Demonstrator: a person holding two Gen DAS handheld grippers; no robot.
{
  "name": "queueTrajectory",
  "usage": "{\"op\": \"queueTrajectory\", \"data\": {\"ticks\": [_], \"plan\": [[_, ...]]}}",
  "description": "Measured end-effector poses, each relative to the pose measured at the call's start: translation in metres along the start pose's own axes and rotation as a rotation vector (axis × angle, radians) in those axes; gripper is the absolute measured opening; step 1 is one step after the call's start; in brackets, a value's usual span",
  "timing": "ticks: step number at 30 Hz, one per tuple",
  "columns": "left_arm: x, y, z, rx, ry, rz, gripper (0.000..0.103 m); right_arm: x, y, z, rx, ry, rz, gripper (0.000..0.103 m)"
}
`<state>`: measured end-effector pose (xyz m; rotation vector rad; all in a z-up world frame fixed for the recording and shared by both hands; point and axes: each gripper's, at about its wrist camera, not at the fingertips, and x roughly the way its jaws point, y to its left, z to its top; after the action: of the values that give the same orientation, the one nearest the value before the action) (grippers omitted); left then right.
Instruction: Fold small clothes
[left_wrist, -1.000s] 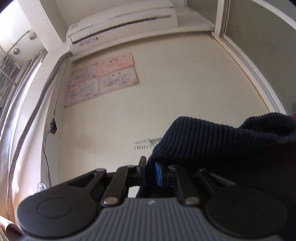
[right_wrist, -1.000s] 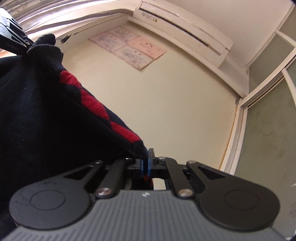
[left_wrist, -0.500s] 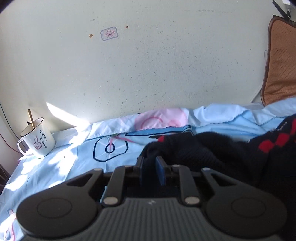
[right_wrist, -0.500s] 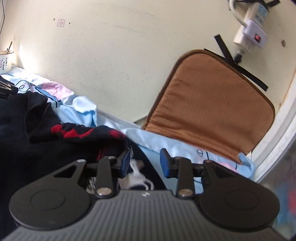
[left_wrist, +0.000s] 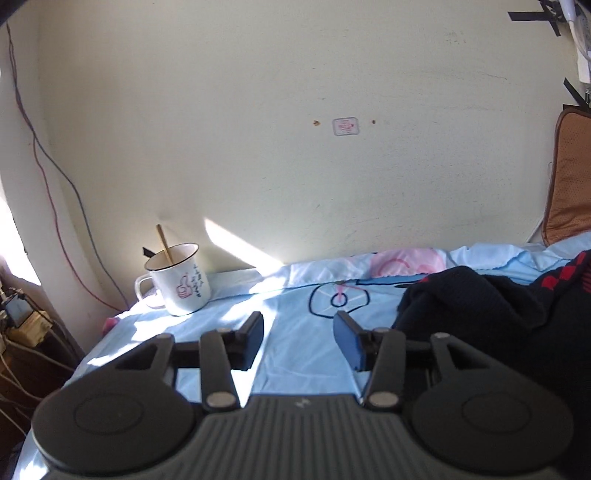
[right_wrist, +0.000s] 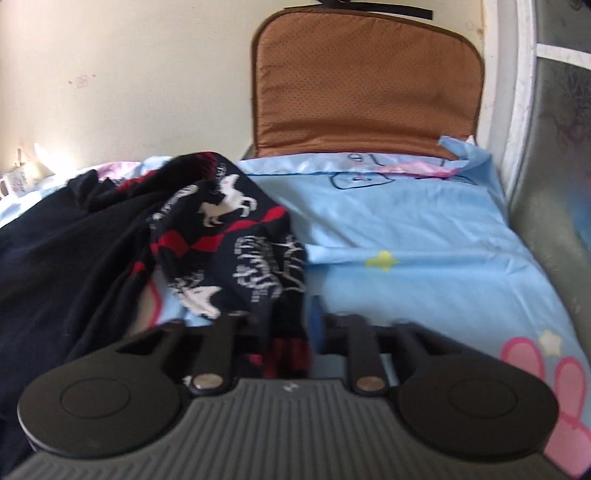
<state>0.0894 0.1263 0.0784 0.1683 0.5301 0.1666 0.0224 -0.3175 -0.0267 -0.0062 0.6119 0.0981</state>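
Place: a bedroom in a home is indicated.
Bed: a light blue cartoon-print sheet (right_wrist: 406, 229) is spread over a mattress pushed against a wall.
Wall: cream paint (left_wrist: 295, 147), scuffed and marked, is seen, with a small sticker (left_wrist: 345, 126) stuck on it.
Headrest: a brown padded cushion (right_wrist: 365, 85) is propped upright at the end of the bed.
Mug: a white enamel mug (left_wrist: 177, 282) with a stick in it is set on the bed's far corner.
Wiring: loose cables (left_wrist: 55, 192) are run down the wall.
Clothing: a dark patterned sweater (right_wrist: 229, 229) is left crumpled on the sheet.
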Motion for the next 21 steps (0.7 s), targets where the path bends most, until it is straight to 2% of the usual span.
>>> {"op": "queueTrajectory", "data": {"ticks": [2,4,5,6,7,8,9,10,12,14,16,18,20,21], "plan": [[-0.005,0.014,-0.006,-0.014,0.010,0.027,0.044,-0.011,0.013,0.011,-0.138,-0.059,-0.102,0.007],[-0.009,0.024,-0.014,-0.018,0.013,0.048,0.045,-0.018,0.008,0.027,-0.232,-0.100,-0.243,0.007],[-0.011,0.027,-0.017,-0.016,0.014,0.056,0.047,-0.016,0.004,0.032,-0.313,-0.123,-0.357,0.007],[-0.013,0.030,-0.021,-0.013,0.016,0.062,0.047,-0.008,-0.001,0.035,-0.419,-0.136,-0.512,0.003],[-0.014,0.031,-0.025,-0.009,0.019,0.065,0.047,0.003,-0.009,0.035,-0.507,-0.131,-0.665,0.002],[-0.014,0.032,-0.030,-0.004,0.026,0.064,0.047,0.016,-0.022,0.035,-0.572,-0.102,-0.773,0.002],[-0.014,0.032,-0.034,0.000,0.035,0.061,0.047,0.024,-0.039,0.039,-0.535,-0.023,-0.789,0.002],[-0.013,0.033,-0.038,0.002,0.045,0.056,0.047,0.023,-0.051,0.046,-0.437,0.017,-0.727,0.002],[-0.014,0.034,-0.046,0.003,0.058,0.043,0.050,0.003,-0.048,0.058,-0.277,-0.055,-0.559,0.006],[-0.014,0.037,-0.054,-0.012,0.075,0.017,0.054,-0.009,-0.025,0.070,-0.166,-0.117,-0.319,0.008],[-0.016,0.041,-0.060,-0.045,0.097,-0.029,0.056,-0.002,0.008,0.081,-0.071,-0.110,-0.041,0.012],[-0.020,0.044,-0.065,-0.068,0.101,-0.050,0.057,0.018,0.051,0.089,-0.057,-0.070,0.144,0.015],[-0.028,0.045,-0.071,-0.073,0.100,-0.060,0.057,0.047,0.102,0.094,-0.097,0.007,0.290,0.015],[-0.032,0.046,-0.074,-0.074,0.100,-0.072,0.058,0.059,0.122,0.094,-0.123,0.027,0.332,0.015]]}}
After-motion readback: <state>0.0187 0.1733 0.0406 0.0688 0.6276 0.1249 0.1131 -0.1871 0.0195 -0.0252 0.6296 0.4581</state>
